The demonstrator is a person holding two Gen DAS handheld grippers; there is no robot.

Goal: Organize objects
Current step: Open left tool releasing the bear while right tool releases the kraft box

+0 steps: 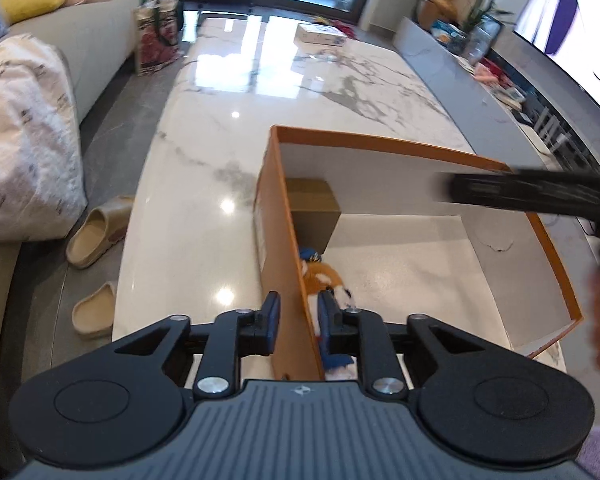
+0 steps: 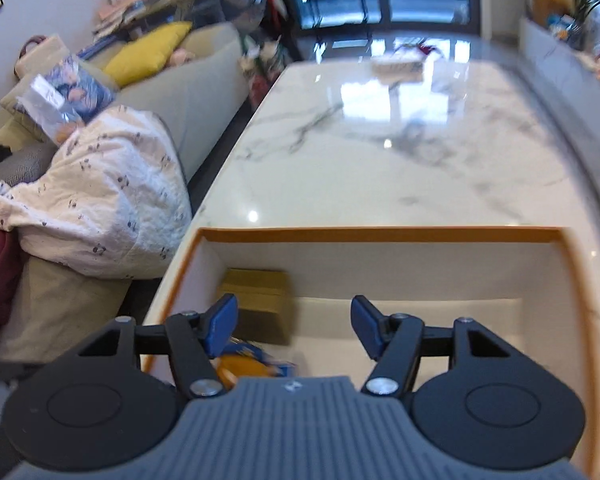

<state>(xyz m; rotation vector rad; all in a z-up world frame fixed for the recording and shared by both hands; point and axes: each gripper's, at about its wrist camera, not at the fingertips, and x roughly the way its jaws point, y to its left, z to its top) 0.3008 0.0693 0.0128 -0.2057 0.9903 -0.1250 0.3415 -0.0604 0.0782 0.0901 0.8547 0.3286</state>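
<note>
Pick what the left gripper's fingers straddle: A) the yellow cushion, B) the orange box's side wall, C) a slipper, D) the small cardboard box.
B: the left gripper has one finger outside and one inside the orange box, either side of its wall, with the plush toy just inside.

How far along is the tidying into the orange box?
Already inside the orange box: a small brown carton and an orange plush toy. The left gripper straddles the box's left wall; the right gripper hovers open, empty. A white box remains across the table.
</note>
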